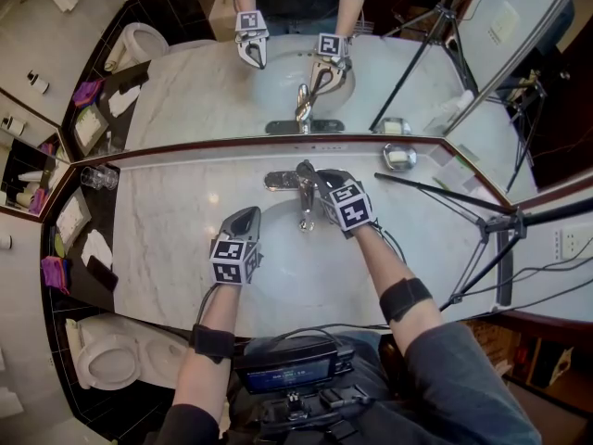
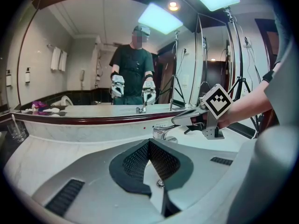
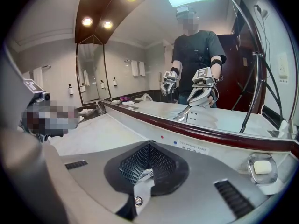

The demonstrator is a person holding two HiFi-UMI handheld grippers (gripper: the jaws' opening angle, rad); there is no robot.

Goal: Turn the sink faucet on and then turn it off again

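The faucet (image 1: pixel 303 207) stood at the 12 o'clock edge of the sink basin (image 1: pixel 306 272), its chrome spout reaching out over the white bowl, set in a pale marble counter (image 1: pixel 167 239) under a wide mirror (image 1: pixel 213 82). The right gripper (image 1: pixel 320 179) came in from the faucet's 4 o'clock side and sat right at its top. In the right gripper view its jaws were all but together, with a thin chrome sliver pinched low between the pads (image 3: pixel 159 164). The wide-angle view was poor there, but this was most likely the faucet's lever (image 3: pixel 144 173). The left gripper (image 1: pixel 246 217) hovered over the basin's rim at about 8 o'clock from the faucet, clear of it. Its jaws were fully closed, pad against pad, with nothing between them; the left gripper view showed only the counter and the faucet beyond its tips. A soap dish (image 1: pixel 399 157) with a white bar sat at 2 o'clock from the faucet, against the mirror. A drinking glass (image 1: pixel 99 176) stood far off at 9 o'clock near the counter's end, and a tripod (image 1: pixel 491 235) leaned in over the counter from 3 o'clock.
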